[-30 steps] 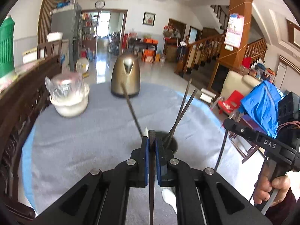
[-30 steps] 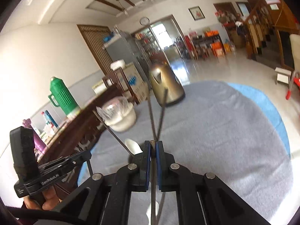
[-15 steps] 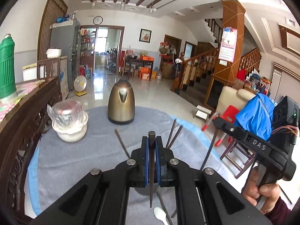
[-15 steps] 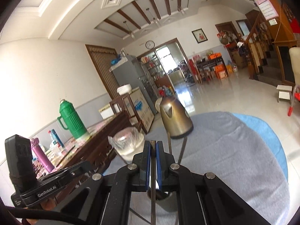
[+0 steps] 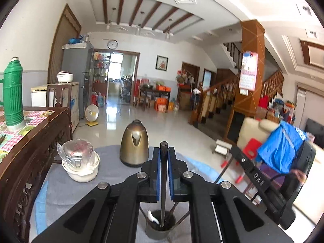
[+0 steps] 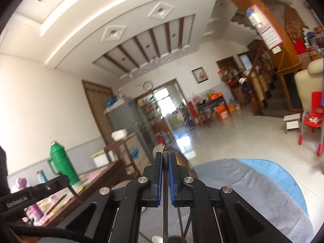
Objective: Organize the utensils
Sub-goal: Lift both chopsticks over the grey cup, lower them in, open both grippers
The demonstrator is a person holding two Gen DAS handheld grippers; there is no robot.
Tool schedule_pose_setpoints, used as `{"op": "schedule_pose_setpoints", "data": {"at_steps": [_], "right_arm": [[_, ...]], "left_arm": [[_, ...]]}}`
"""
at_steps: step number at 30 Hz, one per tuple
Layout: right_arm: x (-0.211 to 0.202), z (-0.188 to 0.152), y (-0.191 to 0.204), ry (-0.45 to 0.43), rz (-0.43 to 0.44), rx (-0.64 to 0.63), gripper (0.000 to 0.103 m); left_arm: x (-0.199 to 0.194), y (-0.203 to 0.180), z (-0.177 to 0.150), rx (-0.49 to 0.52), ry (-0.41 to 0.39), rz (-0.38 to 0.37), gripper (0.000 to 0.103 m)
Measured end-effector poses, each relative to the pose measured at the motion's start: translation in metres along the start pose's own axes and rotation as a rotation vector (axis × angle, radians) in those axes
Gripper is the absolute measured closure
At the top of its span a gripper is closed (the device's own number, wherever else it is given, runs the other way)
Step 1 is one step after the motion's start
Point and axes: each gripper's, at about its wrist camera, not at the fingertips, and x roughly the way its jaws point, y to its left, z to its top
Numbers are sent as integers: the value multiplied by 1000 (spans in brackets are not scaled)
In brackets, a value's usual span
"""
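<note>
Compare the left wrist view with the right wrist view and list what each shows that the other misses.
Only the left wrist view: the brass kettle, the wrapped white bowl, the grey utensil cup with a white spoon, and the blue cloth over a chair.

Only the right wrist view: the purple bottle on the sideboard.

Both: the green thermos, the wall clock, the grey tablecloth, and each gripper shut on a dark chopstick.

We are seeing a green ribbed thermos [image 5: 12,93] on a pink checked tablecloth [image 5: 30,117], a bronze-gold kettle [image 5: 134,143], a grey table cover [image 6: 253,192] and blue gripper pads [image 5: 158,174].
</note>
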Motion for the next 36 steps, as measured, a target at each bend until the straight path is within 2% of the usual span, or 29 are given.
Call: {"op": "schedule_pose_setpoints", "data": {"at_steps": [4, 13, 19, 23, 26, 28, 29, 30, 33, 36], "right_arm": [[8, -8, -1, -48, -73, 0, 97], [35, -39, 0, 74, -85, -45, 97], [35, -46, -3, 139, -60, -64, 96], [35, -53, -4, 186, -40, -30, 95], [34, -55, -9, 216, -29, -9, 95], [32, -55, -10, 228, -24, 3, 95], [29, -55, -12, 230, -22, 11, 95], [25, -56, -14, 230, -21, 18, 95], [18, -58, -19, 235, -22, 28, 93], [11, -60, -26, 251, -26, 43, 85]], "left_arm": [[10, 1, -9, -11, -16, 32, 96], [48, 11, -43, -32, 101, 51, 96], [52, 10, -55, -29, 150, 34, 96], [47, 3, -59, 3, 159, 37, 96], [39, -1, -61, 23, 156, 42, 89], [32, -2, -63, 27, 149, 49, 73], [28, -1, -65, 27, 143, 55, 61], [24, -1, -66, 29, 134, 63, 56], [12, 1, -74, 39, 128, 92, 49], [8, 8, -84, 30, 155, 110, 45]]}}
